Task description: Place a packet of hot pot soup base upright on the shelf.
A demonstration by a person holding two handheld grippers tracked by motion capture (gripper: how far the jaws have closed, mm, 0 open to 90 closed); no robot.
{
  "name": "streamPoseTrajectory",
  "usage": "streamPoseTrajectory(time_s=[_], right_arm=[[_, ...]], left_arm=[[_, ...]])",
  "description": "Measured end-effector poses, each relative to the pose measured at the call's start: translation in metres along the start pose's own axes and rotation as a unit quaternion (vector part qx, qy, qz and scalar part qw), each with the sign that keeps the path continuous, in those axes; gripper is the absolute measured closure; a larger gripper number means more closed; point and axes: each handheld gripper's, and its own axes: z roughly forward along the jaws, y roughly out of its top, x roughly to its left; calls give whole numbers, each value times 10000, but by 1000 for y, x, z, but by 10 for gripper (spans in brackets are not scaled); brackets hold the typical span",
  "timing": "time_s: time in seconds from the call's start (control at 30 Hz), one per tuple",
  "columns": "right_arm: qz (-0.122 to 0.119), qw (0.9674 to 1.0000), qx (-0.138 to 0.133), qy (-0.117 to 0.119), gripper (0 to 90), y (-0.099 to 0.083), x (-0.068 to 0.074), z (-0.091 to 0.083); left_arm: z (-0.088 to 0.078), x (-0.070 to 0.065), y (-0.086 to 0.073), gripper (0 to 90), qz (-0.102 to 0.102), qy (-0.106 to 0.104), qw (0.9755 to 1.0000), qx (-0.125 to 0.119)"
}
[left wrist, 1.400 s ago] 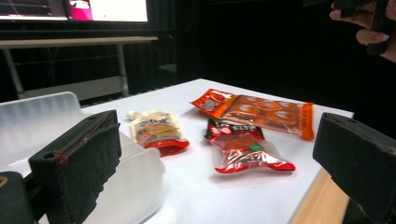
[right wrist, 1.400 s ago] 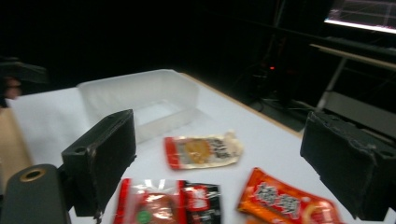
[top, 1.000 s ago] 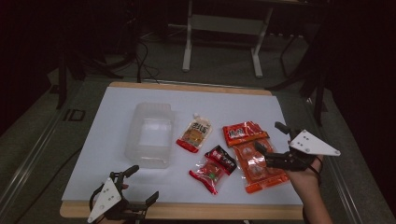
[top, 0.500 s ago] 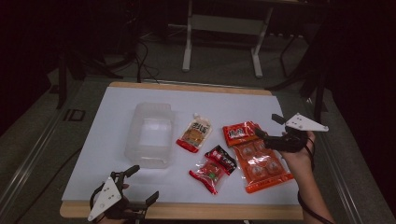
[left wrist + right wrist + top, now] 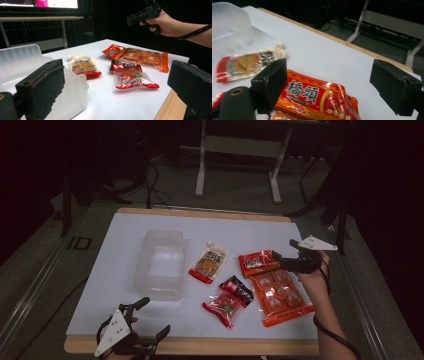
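The right gripper [image 5: 286, 254], jaws spread, hovers over the red foil snack packet [image 5: 258, 262] near the white table's [image 5: 125, 240] right edge; the left gripper [image 5: 150, 319], jaws spread, sits at the near edge beside the clear plastic tub [image 5: 161, 265].

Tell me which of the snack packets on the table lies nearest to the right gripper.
The red packet with large white characters, just in front of the open right gripper. The orange tray pack, the pale pouch and the small red packets lie farther off.
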Motion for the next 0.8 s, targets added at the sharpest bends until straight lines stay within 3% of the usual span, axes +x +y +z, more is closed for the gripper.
streamPoseTrajectory(time_s=[0.17,0.2,0.33,0.47,0.8], right_arm=[[187,9995,223,97,213,-8,-8,11],[257,9989,372,140,238,-13,-11,17],[267,9978,601,42,238,-24,-15,26],[362,9970,682,58,238,-33,-21,35],[331,9947,976,24,238,-45,-33,56]], left_arm=[[0,1,-1,16,-25,-19,10000,28],[-1,1,-1,16,-24,3,10000,31],[-2,1,-2,16,-51,24,10000,35],[-5,-1,-3,16,-40,69,9999,62],[-13,-2,-5,16,-51,243,9996,91]])
